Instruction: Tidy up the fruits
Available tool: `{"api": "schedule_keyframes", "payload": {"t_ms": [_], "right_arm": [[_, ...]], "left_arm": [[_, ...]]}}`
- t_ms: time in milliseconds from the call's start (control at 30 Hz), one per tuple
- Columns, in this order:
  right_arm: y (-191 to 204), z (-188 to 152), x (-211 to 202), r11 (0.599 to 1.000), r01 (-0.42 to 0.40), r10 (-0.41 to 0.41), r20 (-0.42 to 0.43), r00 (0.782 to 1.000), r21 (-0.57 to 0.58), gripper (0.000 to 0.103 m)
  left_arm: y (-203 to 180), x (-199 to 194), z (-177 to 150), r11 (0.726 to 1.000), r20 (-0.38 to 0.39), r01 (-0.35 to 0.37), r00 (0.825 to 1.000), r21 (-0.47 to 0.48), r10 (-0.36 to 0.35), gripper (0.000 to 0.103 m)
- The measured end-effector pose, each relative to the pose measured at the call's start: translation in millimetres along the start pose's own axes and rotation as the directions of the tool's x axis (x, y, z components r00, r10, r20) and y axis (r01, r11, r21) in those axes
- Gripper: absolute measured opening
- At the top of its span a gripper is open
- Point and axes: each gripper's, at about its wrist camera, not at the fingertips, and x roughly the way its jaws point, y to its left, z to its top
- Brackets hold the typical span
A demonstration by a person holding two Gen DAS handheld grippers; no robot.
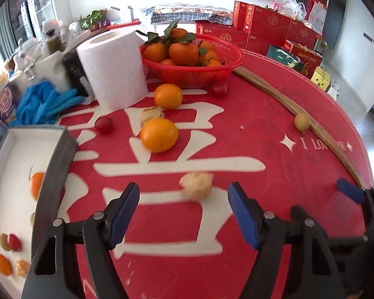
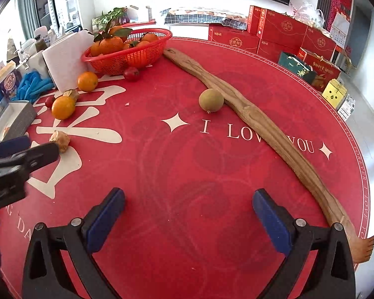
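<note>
My left gripper (image 1: pixel 183 199) is open, its blue pads on either side of a papery husked fruit (image 1: pixel 196 185) lying on the red table mat just ahead; the fruit also shows in the right wrist view (image 2: pixel 60 139). Two loose oranges (image 1: pixel 159 135) (image 1: pixel 168 96), two small red fruits (image 1: pixel 104 124) (image 1: pixel 220 89) and another husked fruit (image 1: pixel 152 114) lie beyond. A white tray (image 1: pixel 15 149) at left holds several small fruits. My right gripper (image 2: pixel 188 204) is open and empty over the mat, well short of a round green-brown fruit (image 2: pixel 211 100).
A red basket (image 1: pixel 194 71) of leafy oranges stands at the back beside a paper towel roll (image 1: pixel 112 67) and blue gloves (image 1: pixel 42 104). A long wooden back-scratcher (image 2: pixel 261 127) lies along the right. Red gift boxes (image 2: pixel 281 32) stand behind the table.
</note>
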Motion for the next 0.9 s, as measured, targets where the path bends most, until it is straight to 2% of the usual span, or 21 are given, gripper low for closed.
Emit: {"api": "schedule_keyframes", "payload": {"t_ms": [100, 167, 233, 300, 333, 433, 500, 633, 767, 867, 900], "right_arm": [[0.3, -3.3, -1.0, 1.000, -0.002, 0.002, 0.001, 1.000, -0.002, 0.103], [-3.7, -2.7, 2.6, 1.000, -0.001, 0.001, 0.002, 1.000, -0.003, 0.103], [-3.6, -0.9, 5.0, 1.000, -0.010, 0.010, -0.002, 1.000, -0.012, 0.103], [-8.5, 3.6, 6.9, 0.999, -0.046, 0.046, -0.009, 0.999, -0.023, 0.102], [-11.5, 8.0, 7.8, 0.997, -0.072, 0.072, -0.008, 0.997, -0.009, 0.102], [-16.0, 27.5, 6.6, 0.996, -0.087, 0.087, 0.029, 0.996, 0.012, 0.102], [-12.4, 45.2, 12.1, 0.998, -0.061, 0.061, 0.057, 0.997, -0.006, 0.102], [-4.1, 72.8, 38.6, 1.000, -0.006, 0.007, 0.045, 0.999, -0.029, 0.102], [4.5, 84.0, 55.6, 0.999, -0.035, 0.036, 0.032, 0.999, -0.028, 0.102], [8.7, 84.0, 62.4, 0.999, -0.017, 0.018, 0.026, 0.999, -0.029, 0.083], [9.0, 83.8, 60.7, 0.999, -0.020, 0.020, 0.033, 0.999, -0.027, 0.076]], "left_arm": [[-2.6, 12.9, 1.5, 1.000, -0.028, -0.012, 1.000, -0.007, 0.011, 0.068], [-0.5, 13.4, 2.3, 1.000, -0.018, -0.010, 1.000, -0.030, 0.009, 0.064], [-0.4, 12.3, 2.2, 1.000, -0.013, -0.014, 1.000, -0.027, 0.013, 0.053], [-1.8, 10.7, 1.0, 1.000, -0.003, -0.015, 1.000, -0.015, 0.015, 0.031], [-3.1, 10.1, -0.2, 1.000, 0.001, -0.017, 1.000, -0.008, 0.017, 0.027], [-5.7, 9.3, -2.3, 0.999, 0.019, -0.035, 0.999, -0.007, 0.035, 0.026], [-5.0, 8.1, -4.6, 0.999, 0.026, -0.038, 0.999, -0.016, 0.038, 0.026], [-2.3, 8.2, -6.7, 0.999, 0.034, -0.038, 0.999, -0.032, 0.039, 0.027], [1.7, 7.6, -10.7, 0.998, 0.052, -0.037, 0.998, -0.042, 0.039, 0.032], [3.7, 7.2, -12.0, 0.998, 0.052, -0.042, 0.998, -0.044, 0.044, 0.031], [4.8, 6.7, -12.8, 0.998, 0.053, -0.040, 0.998, -0.045, 0.042, 0.025]]}}
